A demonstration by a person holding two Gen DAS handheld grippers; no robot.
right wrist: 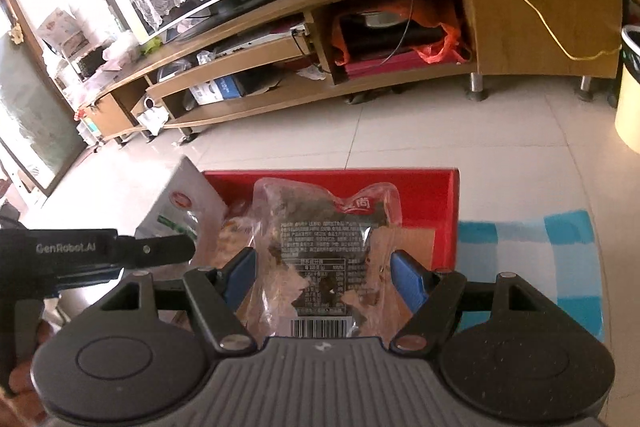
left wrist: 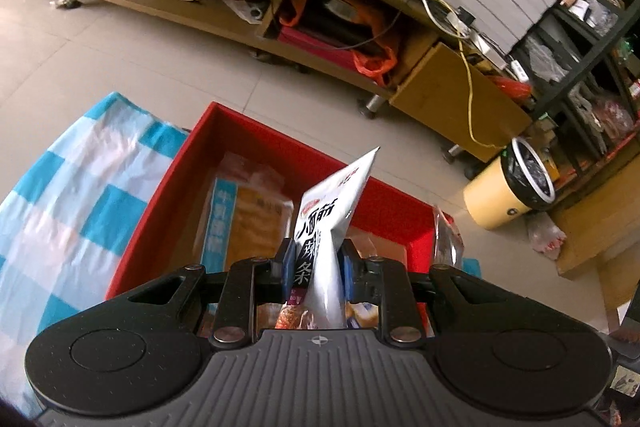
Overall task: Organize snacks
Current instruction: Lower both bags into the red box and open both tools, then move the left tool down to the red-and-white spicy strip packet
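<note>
My left gripper (left wrist: 316, 259) is shut on a white snack packet with black print (left wrist: 332, 203), which stands up above the red box (left wrist: 168, 195). Inside the box lies an orange and blue snack packet (left wrist: 244, 223). The clear packet held by the other gripper shows at the right (left wrist: 446, 235). My right gripper (right wrist: 324, 267) is shut on a clear plastic snack packet with a label and barcode (right wrist: 320, 251), held over the red box (right wrist: 448, 211). In the right wrist view the left gripper's arm (right wrist: 120, 251) and its white packet (right wrist: 184, 203) appear at the left.
The box rests on a blue and white checked cloth (left wrist: 72, 203) (right wrist: 532, 251). Beyond lies a tiled floor (left wrist: 160, 59), a long wooden TV cabinet (right wrist: 360, 39) with cables, a yellow bin (left wrist: 508, 187) and a dark shelf rack (left wrist: 592, 39) at the right.
</note>
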